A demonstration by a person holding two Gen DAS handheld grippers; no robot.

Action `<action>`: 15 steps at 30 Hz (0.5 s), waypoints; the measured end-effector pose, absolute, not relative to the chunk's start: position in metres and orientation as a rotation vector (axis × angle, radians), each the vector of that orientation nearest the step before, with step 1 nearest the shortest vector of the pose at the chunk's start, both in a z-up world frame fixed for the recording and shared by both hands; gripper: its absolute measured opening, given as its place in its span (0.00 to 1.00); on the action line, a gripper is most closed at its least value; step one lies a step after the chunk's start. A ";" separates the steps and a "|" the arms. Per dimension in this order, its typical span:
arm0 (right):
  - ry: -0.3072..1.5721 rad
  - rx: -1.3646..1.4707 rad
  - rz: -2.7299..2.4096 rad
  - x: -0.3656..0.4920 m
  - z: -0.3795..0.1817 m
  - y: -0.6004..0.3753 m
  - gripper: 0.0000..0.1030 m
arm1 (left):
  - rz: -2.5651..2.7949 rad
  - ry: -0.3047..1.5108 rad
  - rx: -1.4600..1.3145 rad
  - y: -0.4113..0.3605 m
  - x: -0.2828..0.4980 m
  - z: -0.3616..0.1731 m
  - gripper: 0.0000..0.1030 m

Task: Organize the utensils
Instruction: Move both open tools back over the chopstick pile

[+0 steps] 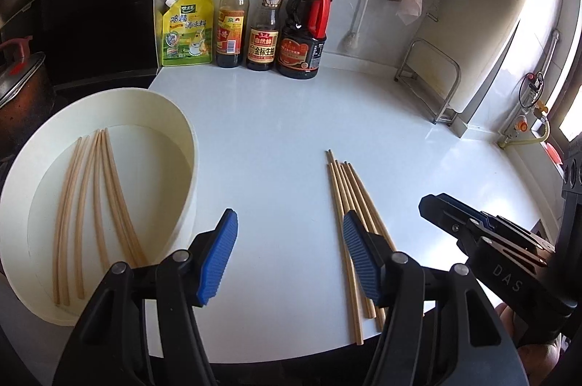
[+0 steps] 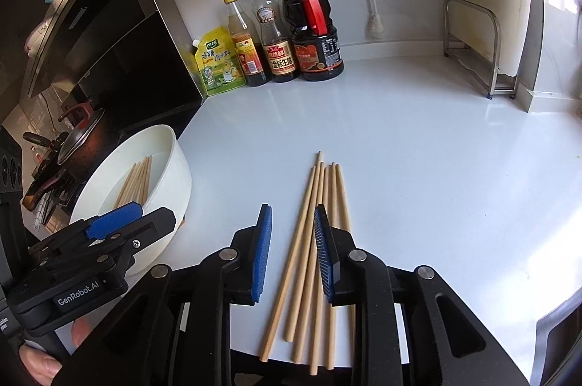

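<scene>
Several wooden chopsticks [image 1: 343,189] lie loose on the white counter; in the right wrist view they [image 2: 320,189] fan out ahead. More chopsticks [image 1: 98,189] lie in a round white tub [image 1: 189,146], which also shows in the right wrist view [image 2: 178,175]. My left gripper [image 1: 289,255] is open and empty, between the tub and the loose chopsticks. My right gripper [image 2: 291,251] is open and empty, just above the loose chopsticks, its right pad [image 2: 323,258] over them. It shows in the left wrist view [image 1: 473,226] at the right.
Three sauce bottles [image 1: 265,19] and a yellow seasoning pouch [image 1: 185,29] stand at the back wall. A metal rack [image 1: 429,80] stands back right. A lidded pot [image 1: 22,88] sits on the stove at left. Utensils and cloths hang above. The counter edge is near.
</scene>
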State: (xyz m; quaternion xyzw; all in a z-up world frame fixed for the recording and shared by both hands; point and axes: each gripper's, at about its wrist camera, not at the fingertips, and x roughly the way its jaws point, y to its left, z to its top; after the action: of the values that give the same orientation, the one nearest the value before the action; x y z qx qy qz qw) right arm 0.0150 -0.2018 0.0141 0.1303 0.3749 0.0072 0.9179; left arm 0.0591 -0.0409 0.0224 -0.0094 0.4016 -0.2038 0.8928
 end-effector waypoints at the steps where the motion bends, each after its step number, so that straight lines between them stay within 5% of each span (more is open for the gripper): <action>1: 0.773 0.270 0.012 0.015 0.013 -0.205 0.22 | -0.424 0.835 -0.017 -0.043 0.059 0.021 0.59; 15: 0.812 0.277 0.024 0.014 -0.009 -0.227 0.23 | -0.412 0.876 0.009 -0.070 0.055 0.004 0.59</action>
State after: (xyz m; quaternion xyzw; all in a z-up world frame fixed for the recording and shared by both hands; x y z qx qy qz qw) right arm 0.0140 -0.2272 -0.0091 0.1344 0.3938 0.0114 0.9093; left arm 0.0553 -0.0695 0.0035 0.0044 0.4210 -0.1981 0.8851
